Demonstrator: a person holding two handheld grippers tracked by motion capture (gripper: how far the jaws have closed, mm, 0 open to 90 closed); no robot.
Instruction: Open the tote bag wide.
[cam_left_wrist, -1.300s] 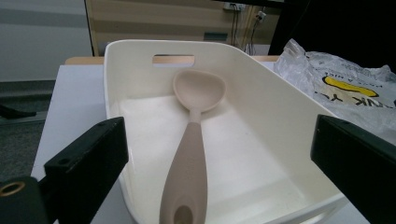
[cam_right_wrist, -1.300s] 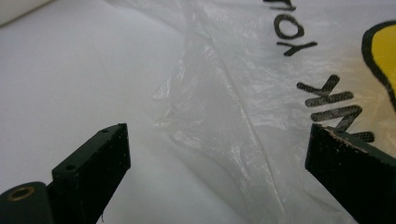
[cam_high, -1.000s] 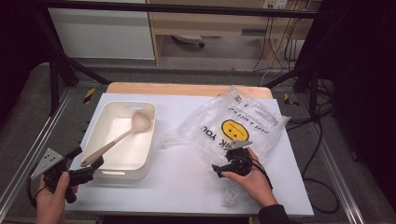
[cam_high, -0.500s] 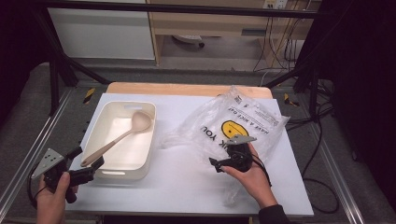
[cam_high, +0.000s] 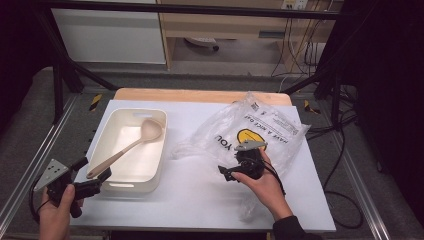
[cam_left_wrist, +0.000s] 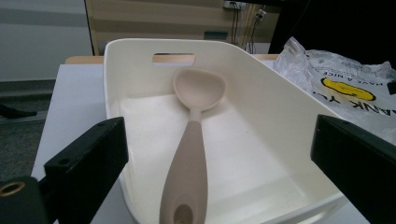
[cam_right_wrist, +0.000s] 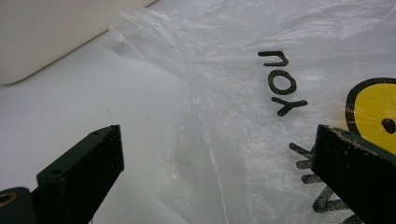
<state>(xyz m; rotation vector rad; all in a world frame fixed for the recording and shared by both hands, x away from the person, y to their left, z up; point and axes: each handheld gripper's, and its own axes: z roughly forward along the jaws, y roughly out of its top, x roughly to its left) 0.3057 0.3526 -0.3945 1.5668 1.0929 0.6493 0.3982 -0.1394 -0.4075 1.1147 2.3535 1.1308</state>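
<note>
Now, nearest me, my left gripper (cam_high: 95, 184) sits at the tabletop's (cam_high: 200, 195) near left corner with its fingers (cam_left_wrist: 88, 158) spread wide, straddling the handle end of the spoon (cam_high: 125, 149) without touching it; it has held that spot over the last second. The spoon leans in the white tub (cam_high: 150, 172), its handle poking over the near rim and its bowl resting toward the far wall. My right gripper (cam_high: 229, 173) has crept a little forward and left over that second, and its fingers (cam_right_wrist: 81, 170) are released too, gaping over the near edge of the clear plastic bag (cam_high: 265, 132) with the yellow smiley face. I read that as lining up to pinch the bag's mouth before the spoon goes in. There is bare tabletop between tub and bag for both hands to meet; the bag's far corner lies near the tabletop's far right edge.
</note>
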